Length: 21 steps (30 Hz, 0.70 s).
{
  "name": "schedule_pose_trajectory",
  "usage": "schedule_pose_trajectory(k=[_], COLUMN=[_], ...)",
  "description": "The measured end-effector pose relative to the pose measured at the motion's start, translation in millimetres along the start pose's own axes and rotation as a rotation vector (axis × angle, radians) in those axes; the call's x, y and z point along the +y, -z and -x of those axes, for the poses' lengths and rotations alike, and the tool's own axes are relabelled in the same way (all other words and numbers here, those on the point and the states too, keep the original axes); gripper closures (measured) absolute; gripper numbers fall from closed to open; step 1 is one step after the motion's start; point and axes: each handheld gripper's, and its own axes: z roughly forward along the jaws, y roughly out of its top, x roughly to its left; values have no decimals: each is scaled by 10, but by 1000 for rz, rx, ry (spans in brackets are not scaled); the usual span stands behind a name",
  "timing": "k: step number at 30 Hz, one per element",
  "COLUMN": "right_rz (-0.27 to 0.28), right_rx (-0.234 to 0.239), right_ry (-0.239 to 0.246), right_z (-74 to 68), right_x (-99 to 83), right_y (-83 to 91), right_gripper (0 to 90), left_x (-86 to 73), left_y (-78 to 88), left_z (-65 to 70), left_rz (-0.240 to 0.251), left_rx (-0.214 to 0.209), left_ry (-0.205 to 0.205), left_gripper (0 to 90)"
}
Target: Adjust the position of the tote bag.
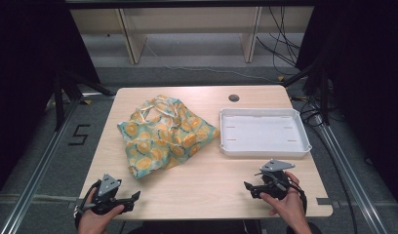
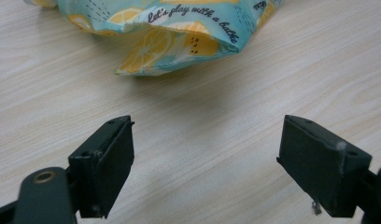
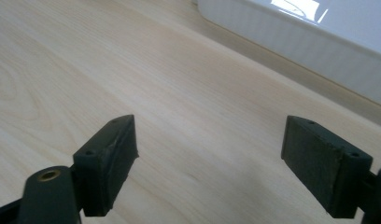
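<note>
I see the crumpled teal cloth bag w/ yellow lemon print [image 1: 164,134] lying mid-bench on the light wood bench [image 1: 211,185], just left of the white rectangular plastic tray [image 1: 264,131]. Left tongs [image 1: 133,197] sit near of the bag, wide, empty. Right tongs [image 1: 248,186] near of the tray, wide too, nothing btw them.

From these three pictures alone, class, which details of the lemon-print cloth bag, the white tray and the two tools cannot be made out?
- Teal lemon-print cloth bag: crumpled in the high view, so its folds hide any contents; the left gripper view's top edge cuts it off, so its printed script is incomplete.
- White plastic tray: cut off by the right gripper view's top and right edges.
- Left tool and right tool: jaws too small in the high view.
</note>
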Motion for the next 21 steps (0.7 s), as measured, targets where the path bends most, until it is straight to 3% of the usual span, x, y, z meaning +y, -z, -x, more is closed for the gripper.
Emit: schedule_pose_trajectory(k=[1,4,9,11,14,16,19,21], right_rz=[3,-15,4,-19,-21,-17,-16,-19], right_rx=[3,15,16,14,13,11,12,9], right_ry=[-6,-23,20,-7,-4,-6,-6,5], right_z=[-5,-21,-10,-31,-31,-31,-32,-28], right_x=[-1,7,0,7,7,7,8,10], right_y=[-2,10,-27,-11,-11,-11,-10,-12], right_gripper=[182,174,175,179,181,182,183,183], left_x=[5,4,42,54,71,84,109,119], left_y=[21,-10,-41,-64,-78,-100,-121,-169], left_z=[-31,-7,21,32,33,38,8,36], left_rz=[-32,-3,-1,11,-8,11,-3,34], left_rx=[-3,-4,-13,-23,-9,-4,-2,-3], left_ry=[-44,-7,-35,-37,-59,-37,-60,-14], left_gripper=[176,177,201,220,220,215,221,224])
